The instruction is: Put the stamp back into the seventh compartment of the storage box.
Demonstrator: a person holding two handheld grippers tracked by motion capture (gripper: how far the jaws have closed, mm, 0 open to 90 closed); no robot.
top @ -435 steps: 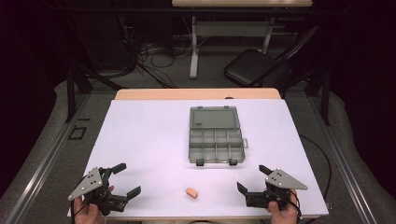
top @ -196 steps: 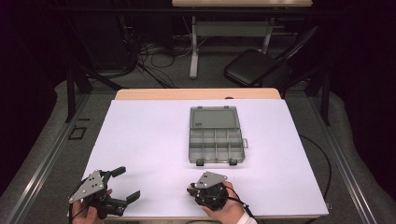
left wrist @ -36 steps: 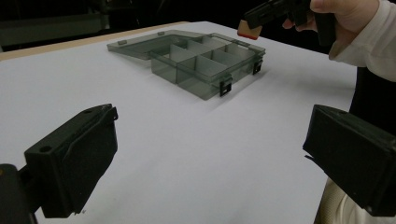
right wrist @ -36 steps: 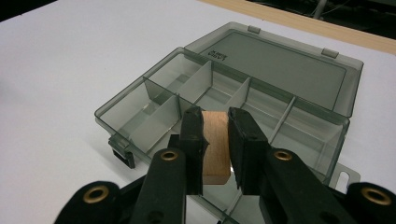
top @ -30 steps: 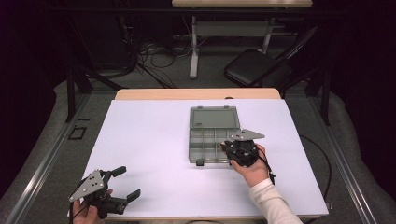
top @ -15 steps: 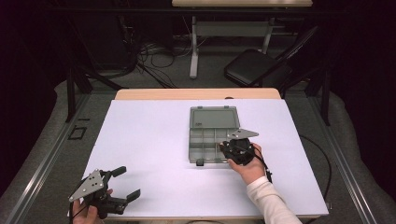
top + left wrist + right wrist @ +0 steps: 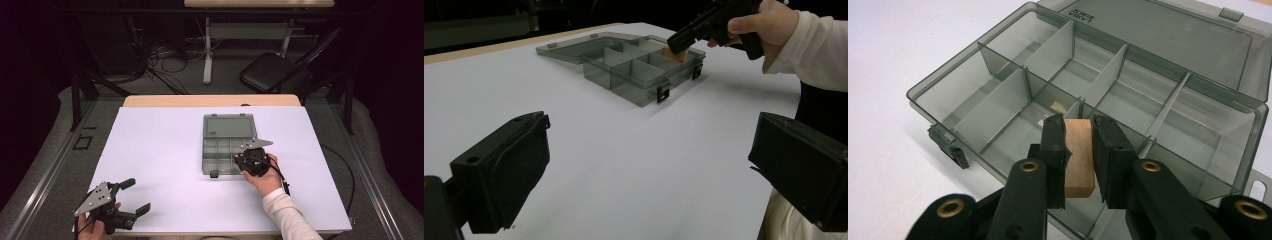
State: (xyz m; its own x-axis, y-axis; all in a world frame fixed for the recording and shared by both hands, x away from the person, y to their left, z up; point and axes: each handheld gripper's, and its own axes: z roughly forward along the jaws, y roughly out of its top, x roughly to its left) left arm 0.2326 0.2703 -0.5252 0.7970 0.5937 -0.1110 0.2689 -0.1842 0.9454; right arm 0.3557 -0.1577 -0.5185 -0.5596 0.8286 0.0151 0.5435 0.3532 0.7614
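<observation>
Gripping a rectangular wooden block (image 7: 1079, 157) above a translucent box (image 7: 998, 105).

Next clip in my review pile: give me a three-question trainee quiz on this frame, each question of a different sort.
1. True or false: the right tongs are shut on a small wooden block.
2. Multiple choice: the lid of the grey compartment box is A) closed and latched, B) open and lying flat behind the box, C) held in the left tongs.
3. Short answer: how do the left tongs stand, and what do they hold?

Key:
1. True; the block sits between both pads, above the box's near compartments.
2. B.
3. Open, holding nothing, near the table's front left edge.
</observation>
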